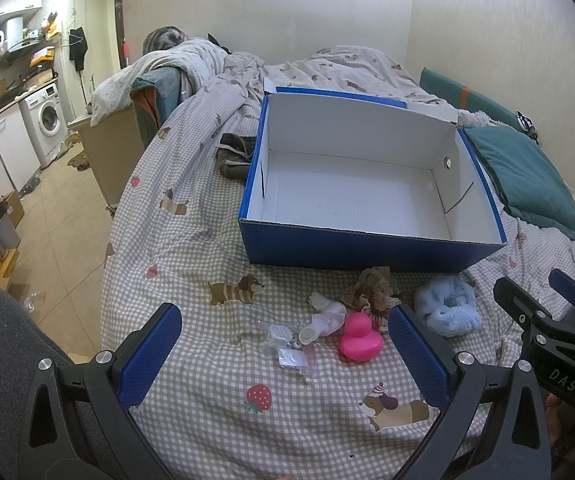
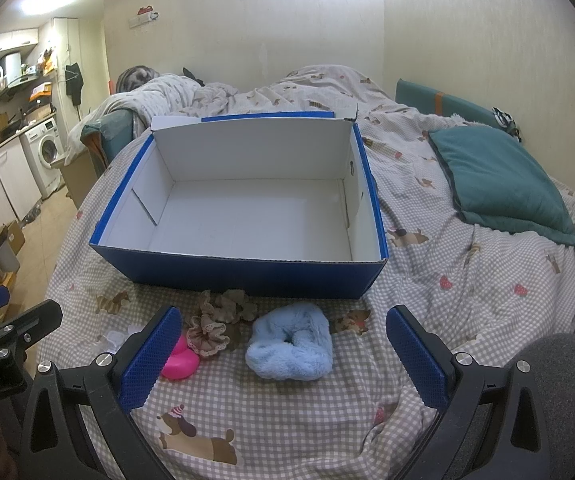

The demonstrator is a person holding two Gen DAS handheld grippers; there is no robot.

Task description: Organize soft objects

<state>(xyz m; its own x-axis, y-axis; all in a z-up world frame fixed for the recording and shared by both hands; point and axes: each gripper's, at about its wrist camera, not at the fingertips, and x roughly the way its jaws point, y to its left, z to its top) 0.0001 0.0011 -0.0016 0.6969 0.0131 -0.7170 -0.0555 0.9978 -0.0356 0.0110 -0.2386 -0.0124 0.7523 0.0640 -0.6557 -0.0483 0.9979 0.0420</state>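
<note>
Two handheld grippers with blue textured pads hover over a bed covered in a beige gingham duvet printed with dachshunds and strawberries. The left gripper has its jaws spread wide and holds nothing; the right gripper is likewise spread apart and empty. An open blue cardboard box with a white interior sits on the duvet just beyond a small cluster of items, and nothing lies inside it. In front of the box's near wall rest a fluffy light-blue plush scrunchie, a frilled brown lace-trimmed fabric scrunchie touching the box's base, a bright pink rubber duck, a small white bundle of cloth and some clear plastic packets. A dark olive garment lies beside the box's left wall, and a teal velvet cushion lies to the box's right. A kitchen with a white washing machine shows at far left.
</note>
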